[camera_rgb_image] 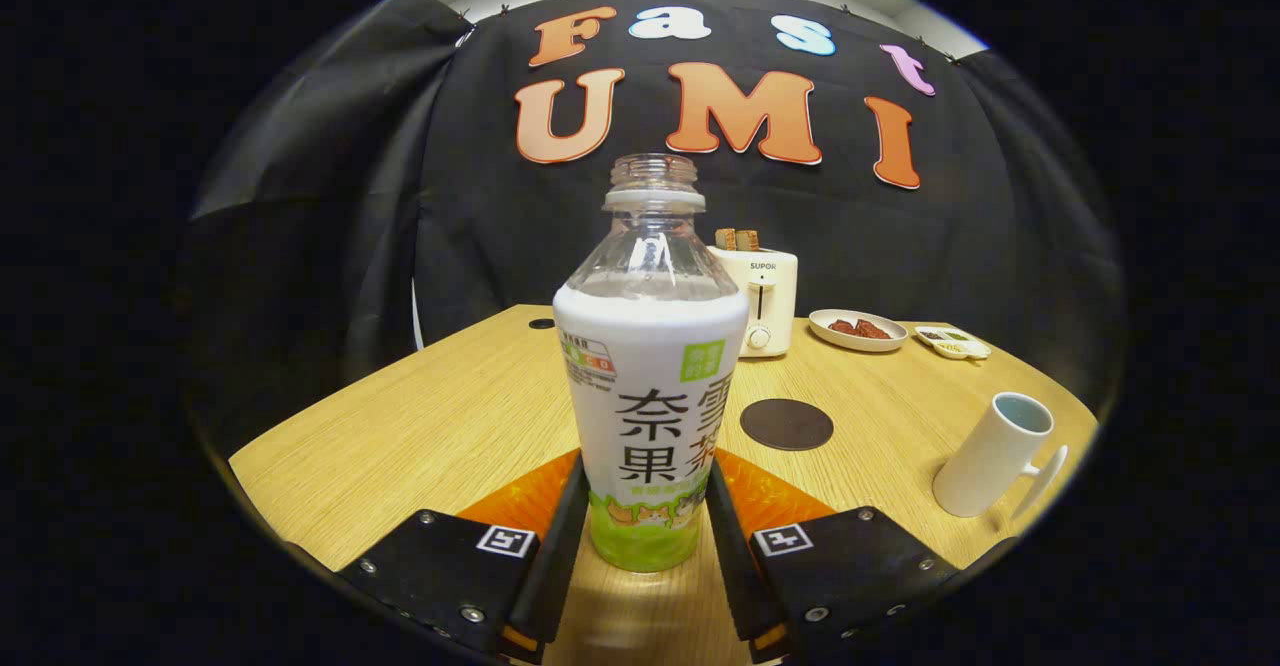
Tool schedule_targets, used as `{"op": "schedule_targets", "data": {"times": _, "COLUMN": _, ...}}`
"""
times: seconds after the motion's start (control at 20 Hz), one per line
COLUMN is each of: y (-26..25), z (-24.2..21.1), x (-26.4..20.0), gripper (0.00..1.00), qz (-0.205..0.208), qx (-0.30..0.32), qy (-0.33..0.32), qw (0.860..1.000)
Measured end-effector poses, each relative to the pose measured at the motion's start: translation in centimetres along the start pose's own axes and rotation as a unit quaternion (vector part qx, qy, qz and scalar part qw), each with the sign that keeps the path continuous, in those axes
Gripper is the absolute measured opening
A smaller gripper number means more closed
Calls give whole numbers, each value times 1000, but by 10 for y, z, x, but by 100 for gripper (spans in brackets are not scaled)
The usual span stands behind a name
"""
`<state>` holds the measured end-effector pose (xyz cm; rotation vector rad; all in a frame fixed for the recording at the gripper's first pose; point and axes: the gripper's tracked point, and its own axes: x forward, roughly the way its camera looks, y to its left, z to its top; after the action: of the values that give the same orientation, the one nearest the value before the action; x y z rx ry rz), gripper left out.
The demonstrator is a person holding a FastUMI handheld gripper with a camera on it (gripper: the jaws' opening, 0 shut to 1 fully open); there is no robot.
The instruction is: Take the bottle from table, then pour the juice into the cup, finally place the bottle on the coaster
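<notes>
A clear, uncapped bottle (650, 386) with a white label stands upright between my fingers. My gripper (645, 471) is shut on it, one finger pressing each side of its lower half. Whether its base rests on the wooden table (420, 426) or hangs just above it, I cannot tell. A dark round coaster (786, 424) lies on the table just beyond the right finger. A white cup (990, 456) with a handle stands farther right, level with the fingertips, its mouth open upward.
A white toaster (760, 301) with bread in its slots stands behind the bottle at the table's far side. To its right lie a shallow plate (857, 329) of dark food and a small divided dish (953, 343).
</notes>
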<state>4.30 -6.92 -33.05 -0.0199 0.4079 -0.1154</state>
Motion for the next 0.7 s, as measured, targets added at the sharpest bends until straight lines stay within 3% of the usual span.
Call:
{"op": "schedule_targets", "data": {"times": 0.25, "y": 4, "z": 4, "x": 1, "gripper": 58, "qz": 9, "qx": 10, "qy": 1, "qw": 1000}}
{"op": "schedule_targets", "data": {"times": 0.55, "y": 11, "z": 49, "x": -6, "gripper": 56, "qz": 61, "qx": 154, "qy": -38, "qw": 985}}
{"op": "schedule_targets", "data": {"times": 0.7, "y": 4, "z": 57, "x": -8, "gripper": 56, "qz": 66, "qx": 190, "qy": -38, "qw": 979}}
